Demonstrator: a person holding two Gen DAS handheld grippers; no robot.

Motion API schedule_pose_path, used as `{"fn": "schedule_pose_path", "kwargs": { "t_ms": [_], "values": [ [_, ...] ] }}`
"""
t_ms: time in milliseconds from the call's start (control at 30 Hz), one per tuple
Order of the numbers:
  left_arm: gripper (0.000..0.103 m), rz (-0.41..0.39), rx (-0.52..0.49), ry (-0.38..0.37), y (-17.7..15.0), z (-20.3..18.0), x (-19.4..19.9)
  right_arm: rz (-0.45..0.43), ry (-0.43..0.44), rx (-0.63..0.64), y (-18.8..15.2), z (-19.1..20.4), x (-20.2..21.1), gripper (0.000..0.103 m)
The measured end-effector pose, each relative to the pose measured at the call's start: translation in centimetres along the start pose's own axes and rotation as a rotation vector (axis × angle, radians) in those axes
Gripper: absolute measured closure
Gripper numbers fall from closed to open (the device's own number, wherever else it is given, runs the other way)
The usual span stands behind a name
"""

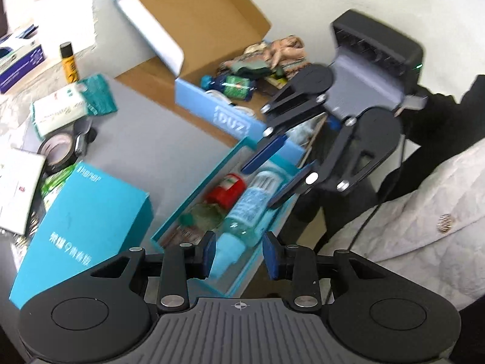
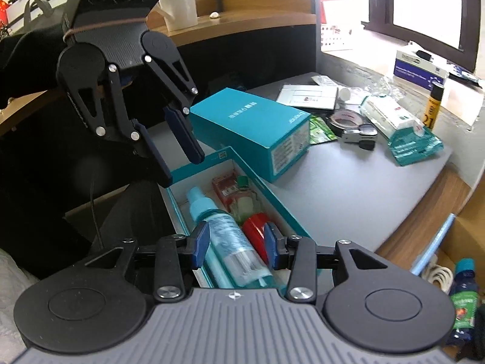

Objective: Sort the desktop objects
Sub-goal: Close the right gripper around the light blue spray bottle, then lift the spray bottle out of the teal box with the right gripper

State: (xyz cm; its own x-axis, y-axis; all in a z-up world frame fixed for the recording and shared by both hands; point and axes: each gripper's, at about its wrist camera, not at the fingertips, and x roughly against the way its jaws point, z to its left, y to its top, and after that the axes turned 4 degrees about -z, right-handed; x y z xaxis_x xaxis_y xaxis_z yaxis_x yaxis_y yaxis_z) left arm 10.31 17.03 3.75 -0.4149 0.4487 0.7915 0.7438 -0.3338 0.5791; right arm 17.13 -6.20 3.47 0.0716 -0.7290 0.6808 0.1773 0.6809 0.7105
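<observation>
An open teal tray box (image 1: 194,200) (image 2: 274,195) lies on the grey mat. In it lie a clear blue spray bottle (image 1: 251,203) (image 2: 227,236), a red-capped item (image 1: 225,188) (image 2: 257,227) and a small green-capped bottle (image 1: 200,215) (image 2: 242,194). My left gripper (image 1: 239,251) (image 2: 182,168) hovers open over the tray's end by the bottle's nozzle. From the opposite end, my right gripper (image 2: 235,242) (image 1: 277,171) hangs open above the bottle's base. Neither gripper holds anything.
A closed teal box (image 1: 85,212) (image 2: 257,121) lies beside the tray. Behind it are a tape roll (image 1: 57,151) (image 2: 345,119), a tissue pack (image 1: 60,109) (image 2: 391,115) and a yellow can (image 1: 69,62) (image 2: 435,106). A cardboard box (image 1: 218,112) holds mixed items. A person's quilted jacket (image 1: 424,206) is close.
</observation>
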Motion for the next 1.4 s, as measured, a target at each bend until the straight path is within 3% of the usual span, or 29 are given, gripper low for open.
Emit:
{"fn": "schedule_pose_path", "kwargs": {
  "t_ms": [300,433,633,800,1167,1400],
  "values": [
    [0.067,0.019,0.003,0.046,0.3,-0.3,-1.7,0.035,0.018,-0.084,-0.8,-0.5,2.2,0.059],
    [0.074,0.060,0.002,0.059,0.5,0.1,-3.1,0.040,-0.008,-0.073,-0.9,0.0,2.7,0.059],
    [0.075,0.110,-0.017,0.043,0.2,0.1,-4.3,0.095,0.007,-0.003,0.4,0.1,2.1,0.061],
    [0.074,0.096,-0.008,0.072,-0.4,0.0,-4.3,0.181,0.039,0.062,1.7,-0.2,0.6,0.070],
    [0.072,0.029,0.040,0.130,-1.4,-0.2,-4.3,0.368,0.106,0.137,3.6,-0.1,-2.7,0.069],
    [0.072,0.008,0.058,0.132,-1.7,-0.2,-4.1,0.487,0.149,0.184,4.9,0.0,-4.8,0.061]
  ]
}}
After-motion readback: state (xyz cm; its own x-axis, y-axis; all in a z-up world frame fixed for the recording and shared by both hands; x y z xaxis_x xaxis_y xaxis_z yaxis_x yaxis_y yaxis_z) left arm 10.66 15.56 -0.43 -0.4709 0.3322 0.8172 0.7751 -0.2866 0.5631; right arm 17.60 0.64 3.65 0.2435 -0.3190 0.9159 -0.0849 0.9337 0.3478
